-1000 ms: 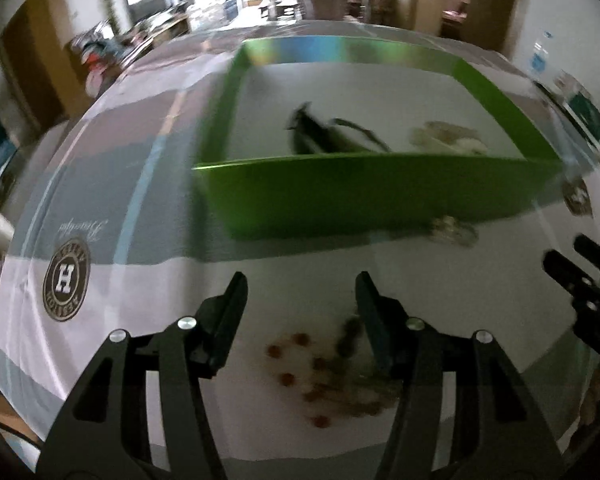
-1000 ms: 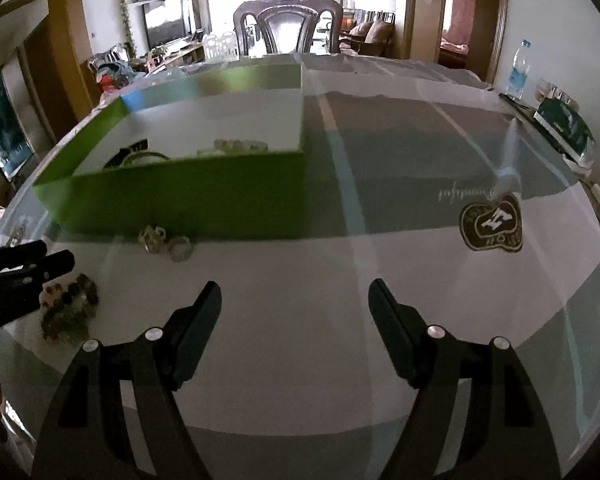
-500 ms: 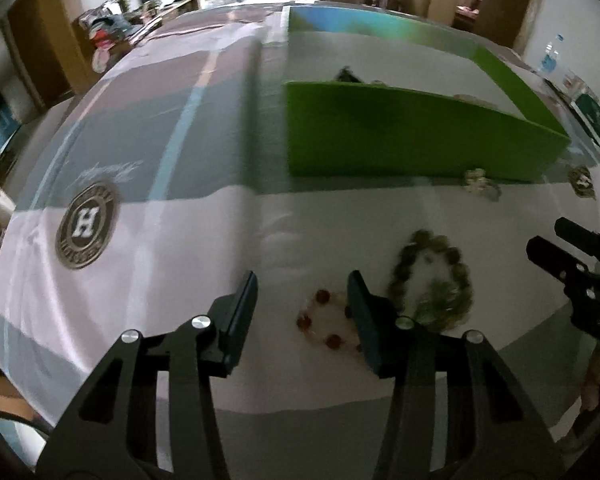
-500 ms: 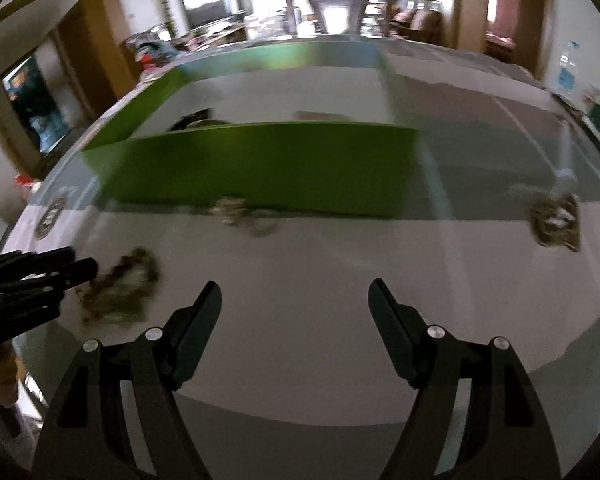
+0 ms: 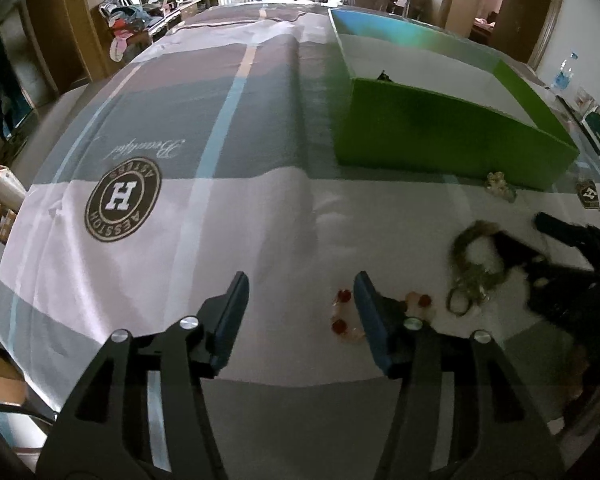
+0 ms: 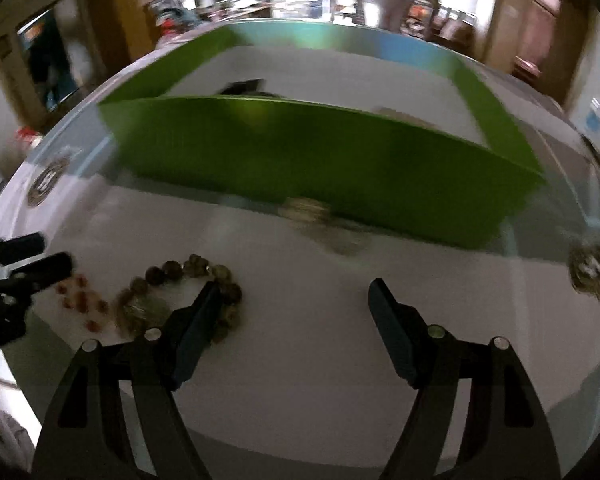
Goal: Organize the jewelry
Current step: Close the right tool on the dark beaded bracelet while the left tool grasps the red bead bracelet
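Left gripper [image 5: 302, 284] held wide, nothing between its fingers, hovering over the white band of the tablecloth [image 5: 260, 208]. Red-bead bracelet [image 5: 342, 316] lying just beside and partly behind the right finger [image 5: 366, 312], outside the gap. Dark-bead bracelet [image 5: 470, 264] resting a little farther right, with the right gripper [image 6: 294, 296] reaching over it, jaws spread wide as well and empty. In the right wrist view, left finger [image 6: 204, 320] overlapping the near right part of the dark-bead loop; whether touching, cannot tell through the blur. Green box [image 5: 440, 136] standing far right on the cloth, open-topped, a dark item barely showing inside. Small pale trinket [image 5: 500, 186] lying on the cloth just in front of the box's near wall. Round "H" logo [image 5: 123, 200] printed on the cloth at the left.
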Demonstrator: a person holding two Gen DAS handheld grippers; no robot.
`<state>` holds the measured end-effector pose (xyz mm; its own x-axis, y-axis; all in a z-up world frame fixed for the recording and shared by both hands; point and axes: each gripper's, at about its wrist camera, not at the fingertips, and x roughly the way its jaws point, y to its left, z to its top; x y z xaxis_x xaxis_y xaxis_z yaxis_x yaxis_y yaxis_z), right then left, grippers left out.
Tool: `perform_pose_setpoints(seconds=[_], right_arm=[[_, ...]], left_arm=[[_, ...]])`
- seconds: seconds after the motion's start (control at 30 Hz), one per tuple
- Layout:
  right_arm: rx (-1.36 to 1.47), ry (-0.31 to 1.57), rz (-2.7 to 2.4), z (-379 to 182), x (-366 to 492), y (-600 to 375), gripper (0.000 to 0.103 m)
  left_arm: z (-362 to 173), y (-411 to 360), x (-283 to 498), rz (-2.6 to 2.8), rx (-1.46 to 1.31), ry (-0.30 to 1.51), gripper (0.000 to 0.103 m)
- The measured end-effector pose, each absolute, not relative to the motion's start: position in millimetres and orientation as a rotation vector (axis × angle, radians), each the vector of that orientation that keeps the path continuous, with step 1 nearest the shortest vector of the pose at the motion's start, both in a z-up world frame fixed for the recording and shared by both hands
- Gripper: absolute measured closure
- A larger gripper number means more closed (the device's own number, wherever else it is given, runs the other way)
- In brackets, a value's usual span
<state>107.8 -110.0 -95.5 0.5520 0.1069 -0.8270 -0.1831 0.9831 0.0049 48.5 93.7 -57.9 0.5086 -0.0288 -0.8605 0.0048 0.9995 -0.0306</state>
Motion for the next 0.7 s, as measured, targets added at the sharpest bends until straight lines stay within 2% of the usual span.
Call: perform_pose_setpoints(seconds=[0.03,0.13,0.27,0.37,0.4,0.47,0.53,0.57,0.7], right_arm=[[-0.07,0.971,0.143,-95.4,105.6,-123.0,0.028],[-0.036,0.967,0.073,-96.2,97.7,-154.1,0.029],[-0.023,0.962,0.042,-96.3,83.9,-174.1,0.03],[-0.05,0.952,0.072,-97.6,81.8,-162.8,0.038],[-0.058,0.948,0.085,-96.9,81.6,-158.6,0.043],[-0.064,0.94,0.121,-95.1,79.2,-153.6,0.058],[-0.069,0.938,0.163,-93.7,78.7,-144.9,0.084],[-0.068,0.939,0.183,-93.9,78.0,-141.7,0.09],[-0.041,0.947,0.225,-91.4,77.2,-138.2,0.092]], left_arm=[[-58.2,93.4,47.1,-0.024,-0.023,1.036,0.049],[-59.9,86.0,41.9,-0.04,0.003,1.04,0.074],[-61.9,70.9,37.1,-0.059,0.049,1.035,0.075],[-63.0,57.2,36.5,-0.069,0.096,1.022,0.075],[-63.0,53.3,35.8,-0.068,0.112,1.015,0.076],[-63.4,45.9,34.9,-0.089,0.127,1.011,0.091],[-63.0,40.9,32.5,-0.106,0.131,1.01,0.094],[-63.0,39.4,32.0,-0.113,0.132,1.01,0.094],[-57.7,42.0,32.4,-0.119,0.099,1.007,0.095]])
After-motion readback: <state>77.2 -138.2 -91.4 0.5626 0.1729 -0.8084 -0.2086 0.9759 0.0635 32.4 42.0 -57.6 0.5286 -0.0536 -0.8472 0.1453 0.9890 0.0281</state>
